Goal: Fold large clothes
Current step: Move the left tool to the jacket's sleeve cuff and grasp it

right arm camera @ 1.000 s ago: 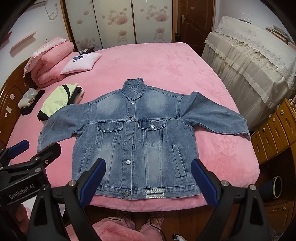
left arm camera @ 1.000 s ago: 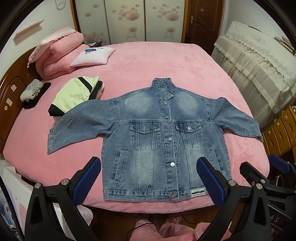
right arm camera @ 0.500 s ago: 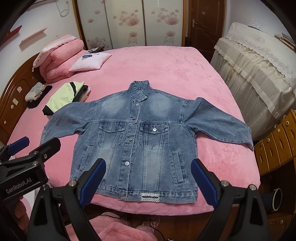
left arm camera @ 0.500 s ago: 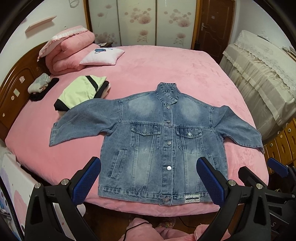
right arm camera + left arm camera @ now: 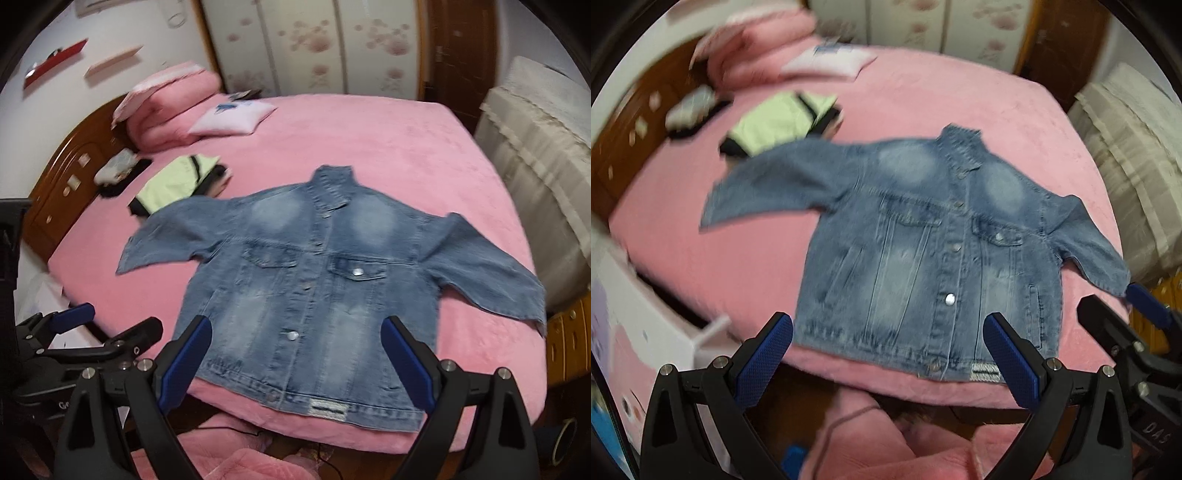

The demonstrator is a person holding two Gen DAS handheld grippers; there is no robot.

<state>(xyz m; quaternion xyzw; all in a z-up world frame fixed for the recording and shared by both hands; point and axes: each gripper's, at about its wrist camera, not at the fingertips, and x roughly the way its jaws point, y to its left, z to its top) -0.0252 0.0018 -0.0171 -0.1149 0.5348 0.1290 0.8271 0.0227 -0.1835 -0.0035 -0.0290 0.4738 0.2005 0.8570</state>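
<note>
A denim jacket (image 5: 931, 243) lies flat and buttoned, front up, on the pink bed (image 5: 388, 147), hem at the near edge and both sleeves spread wide. I hold my left gripper (image 5: 886, 362) and right gripper (image 5: 297, 363) above that hem, jaws of both wide apart and empty, clear of the cloth. Folded green-and-black clothes (image 5: 173, 181) sit just beyond the jacket's sleeve on the headboard side. A pillow (image 5: 232, 118) rests near the headboard (image 5: 62, 184).

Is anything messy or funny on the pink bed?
Mostly tidy. The denim jacket lies flat and buttoned, but one sleeve tip lies over the folded green garment, and its hem reaches the bed edge.
</note>
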